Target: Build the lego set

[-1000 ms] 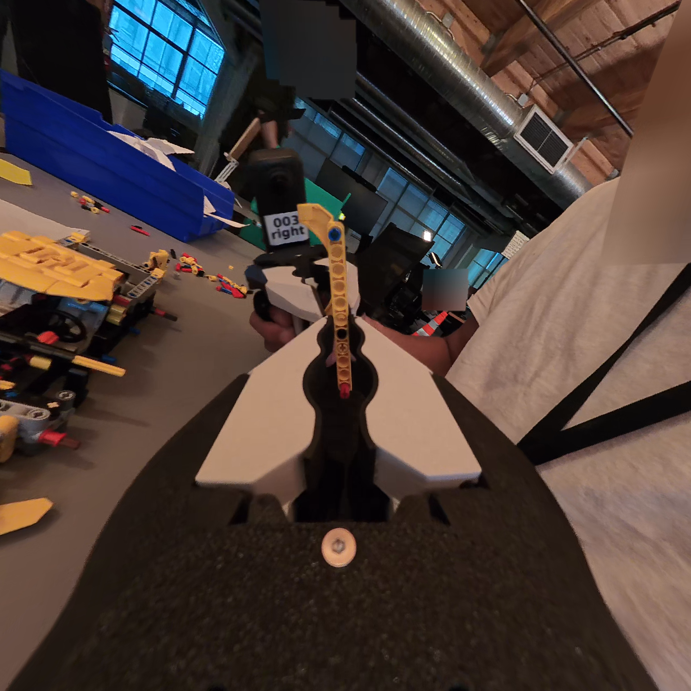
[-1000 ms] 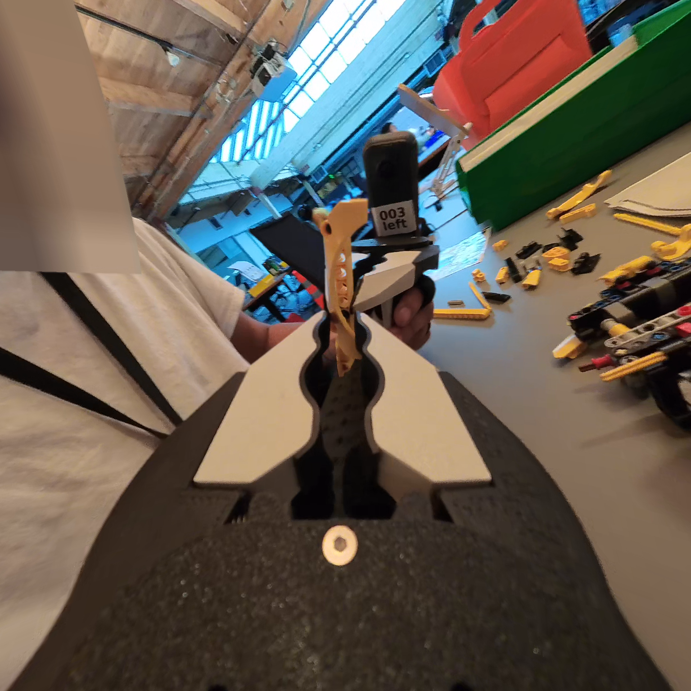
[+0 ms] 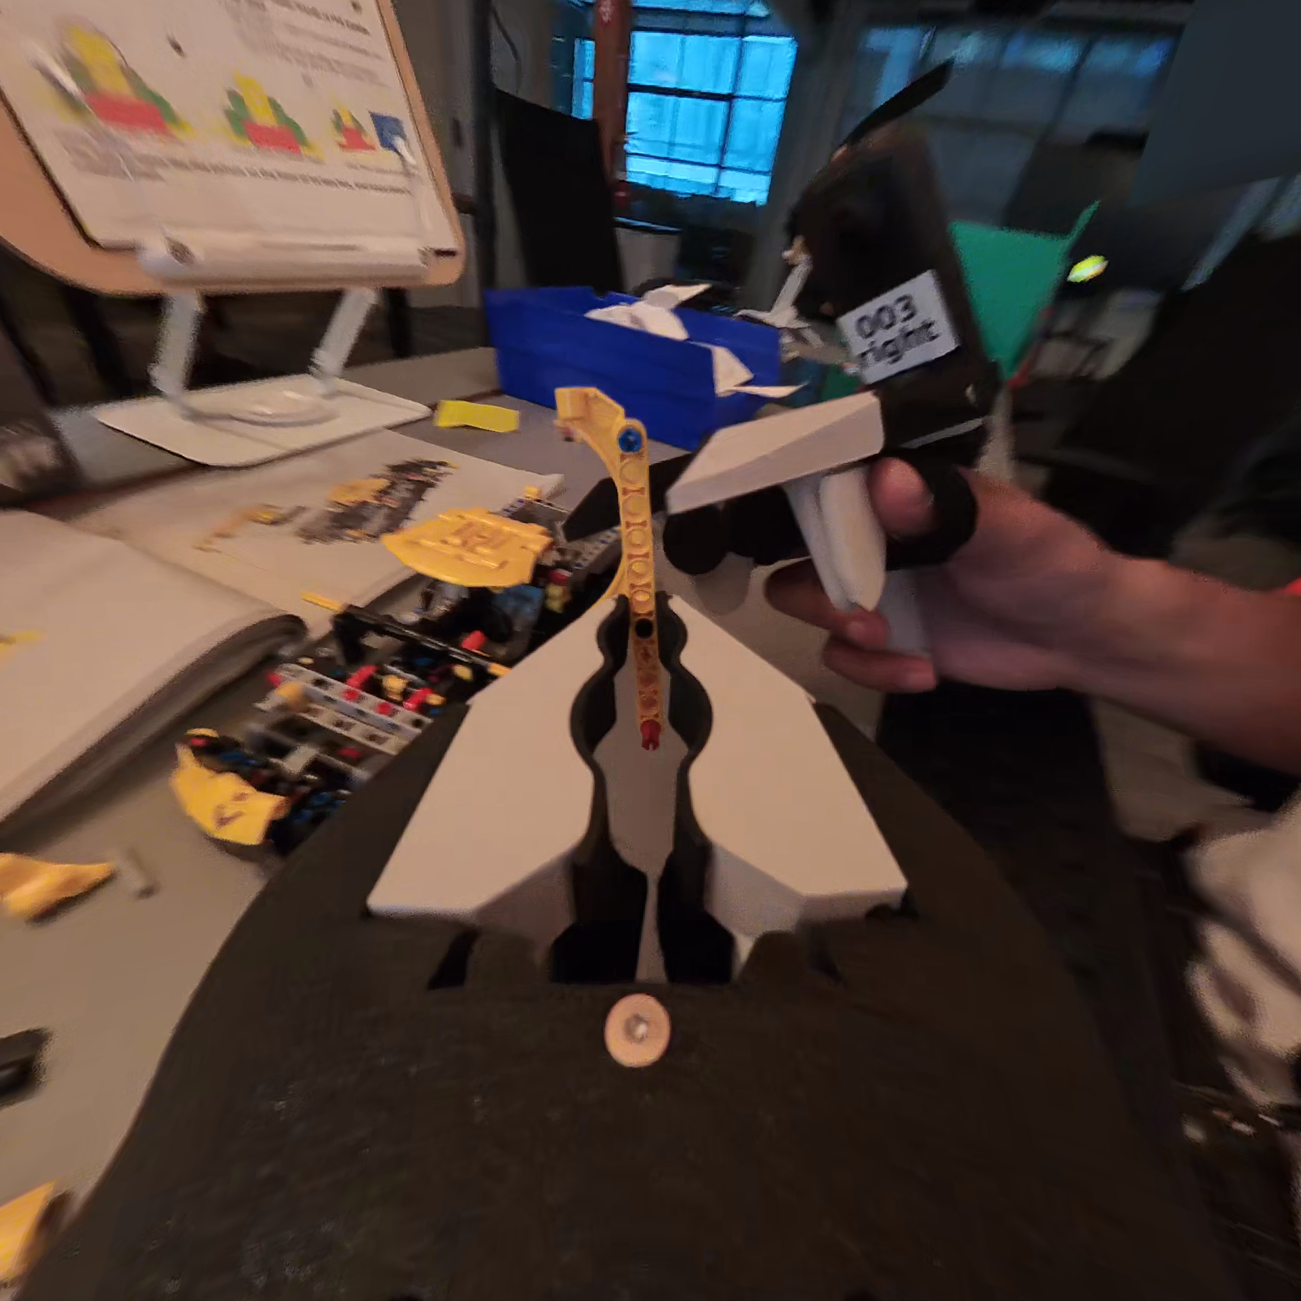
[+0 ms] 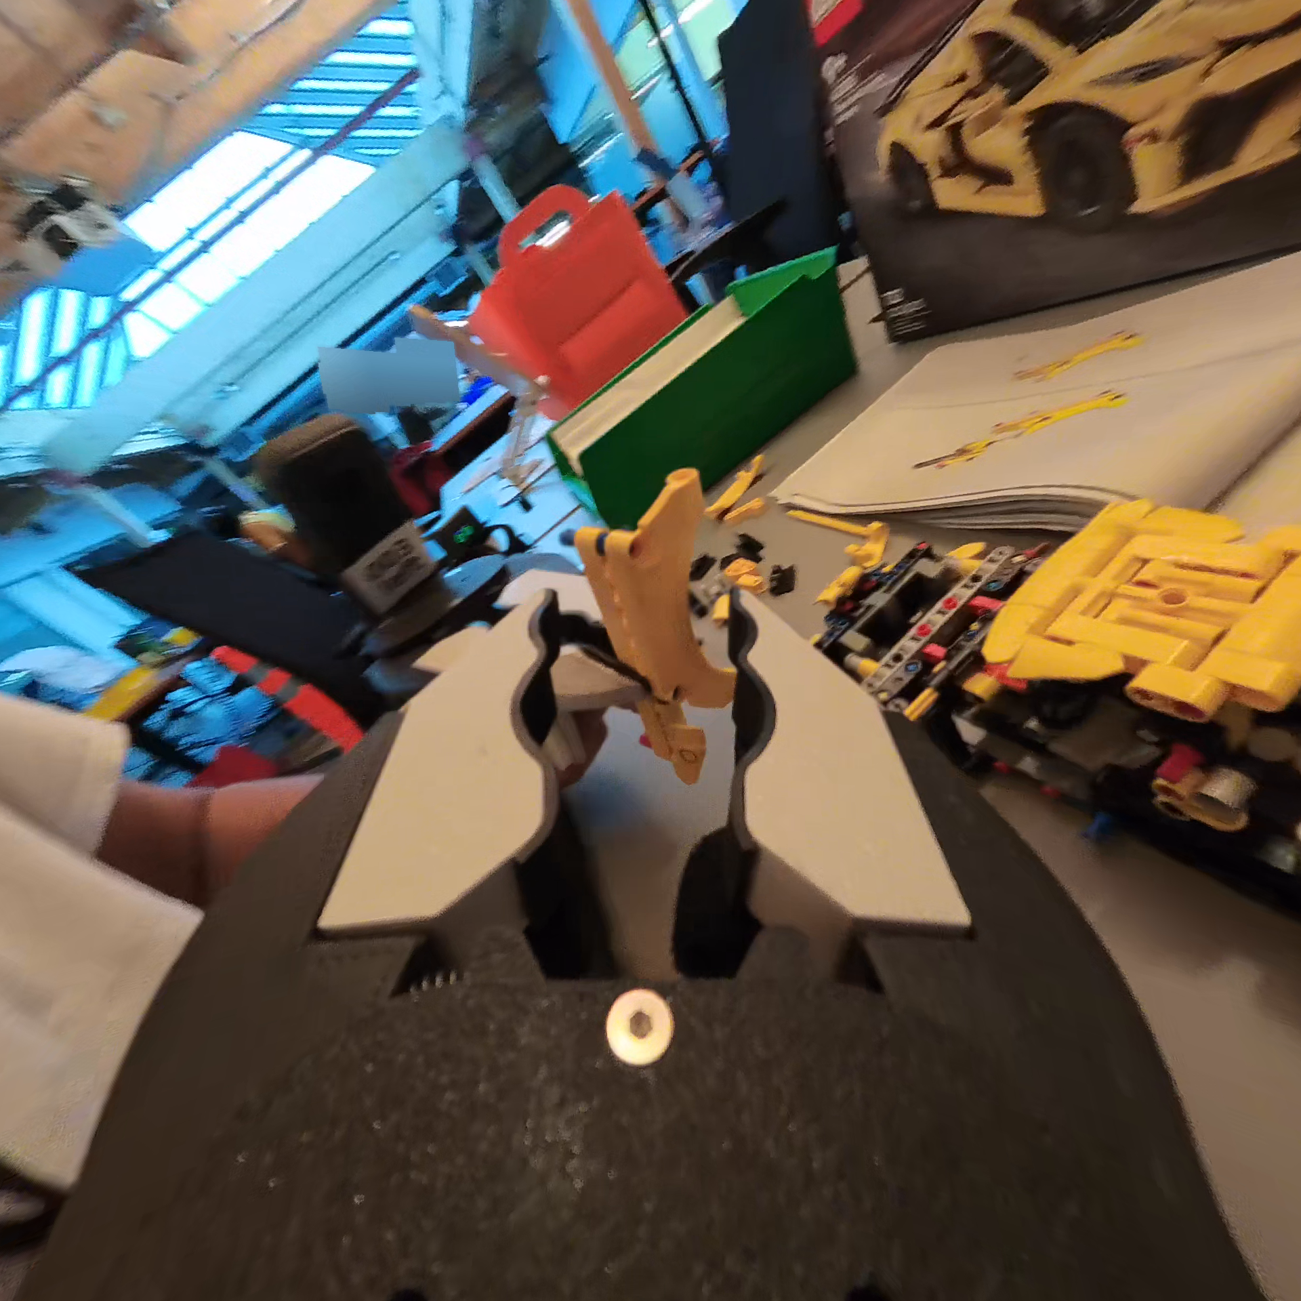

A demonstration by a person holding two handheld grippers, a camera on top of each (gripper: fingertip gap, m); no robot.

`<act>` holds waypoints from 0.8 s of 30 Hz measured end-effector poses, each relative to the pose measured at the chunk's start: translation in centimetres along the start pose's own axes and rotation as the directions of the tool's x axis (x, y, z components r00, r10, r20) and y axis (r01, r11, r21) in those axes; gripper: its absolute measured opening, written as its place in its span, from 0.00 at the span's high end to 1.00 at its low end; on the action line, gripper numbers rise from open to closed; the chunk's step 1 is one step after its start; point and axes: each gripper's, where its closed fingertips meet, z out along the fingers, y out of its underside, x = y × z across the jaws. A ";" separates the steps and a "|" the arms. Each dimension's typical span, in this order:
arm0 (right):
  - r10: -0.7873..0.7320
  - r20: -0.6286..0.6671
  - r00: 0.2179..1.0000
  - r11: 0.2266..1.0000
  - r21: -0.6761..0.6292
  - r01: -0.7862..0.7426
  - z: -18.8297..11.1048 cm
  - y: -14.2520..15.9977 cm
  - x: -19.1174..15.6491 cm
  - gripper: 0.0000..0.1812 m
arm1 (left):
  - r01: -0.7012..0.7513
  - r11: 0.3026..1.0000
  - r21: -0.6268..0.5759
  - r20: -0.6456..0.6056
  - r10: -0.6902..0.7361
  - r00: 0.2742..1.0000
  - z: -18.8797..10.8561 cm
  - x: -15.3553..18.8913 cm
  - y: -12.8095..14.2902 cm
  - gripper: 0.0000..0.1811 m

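Observation:
My left gripper (image 3: 640,609) is shut on a long yellow curved beam (image 3: 637,507) with a blue pin at its top and a red axle at its foot. It holds the beam upright above the table. In the right wrist view the same beam (image 4: 644,619) stands between the jaws of my right gripper (image 4: 640,605), which is open, with its jaws well apart. A grey finger (image 4: 591,679) of the left gripper shows behind the beam. The part-built yellow and black car (image 3: 422,633) lies on the table to the left, and it also shows in the right wrist view (image 4: 1098,655).
An open instruction booklet (image 3: 141,577) (image 4: 1056,436) lies beside the car. A blue bin (image 3: 633,359), a green bin (image 4: 711,408), a red bag (image 4: 577,296), the set's box (image 4: 1056,141) and a sheet on a stand (image 3: 211,141) ring the table. Loose yellow parts (image 3: 49,880) (image 4: 739,486) lie scattered. My left and right fingertips are right by each other.
Both grippers have swung from facing the person toward the table and the car. The right gripper has opened and let go of the yellow beam. The left gripper still holds it.

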 end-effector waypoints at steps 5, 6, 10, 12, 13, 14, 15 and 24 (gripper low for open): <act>-0.094 -0.153 0.984 0.995 0.020 0.098 1.3 0.2 0.6 0.82 | -0.151 0.987 -0.055 0.144 0.157 0.977 0.1 -0.4 0.3 0.96; -0.111 -0.188 0.976 0.993 0.022 0.117 1.4 0.3 0.9 0.83 | -0.153 0.986 -0.068 0.155 0.162 0.975 0.2 -0.5 0.4 0.96; -0.151 -0.283 0.947 0.986 0.027 0.165 1.4 0.5 1.3 0.83 | -0.205 0.973 -0.107 0.196 0.223 0.955 0.3 -0.4 0.7 0.96; -0.160 -0.297 0.942 0.985 0.019 0.173 1.3 0.5 1.3 0.84 | -0.236 0.964 -0.124 0.211 0.258 0.943 0.4 -0.4 0.8 0.95; -0.160 -0.290 0.943 0.985 0.022 0.173 1.3 0.5 1.2 0.84 | -0.255 0.959 -0.127 0.219 0.278 0.935 0.4 -0.3 0.7 0.95; -0.160 -0.286 0.945 0.984 0.024 0.175 1.2 0.4 1.2 0.84 | -0.277 0.952 -0.134 0.228 0.301 0.926 0.4 -0.3 0.7 0.95; -0.169 -0.284 0.944 0.983 0.022 0.183 1.2 0.4 1.2 0.84 | -0.297 0.944 -0.143 0.235 0.324 0.917 0.4 -0.2 0.7 0.95; -0.197 -0.308 0.931 0.978 0.002 0.208 1.2 0.2 1.6 0.85 | -0.271 0.950 -0.158 0.255 0.304 0.918 0.5 -0.9 1.0 0.96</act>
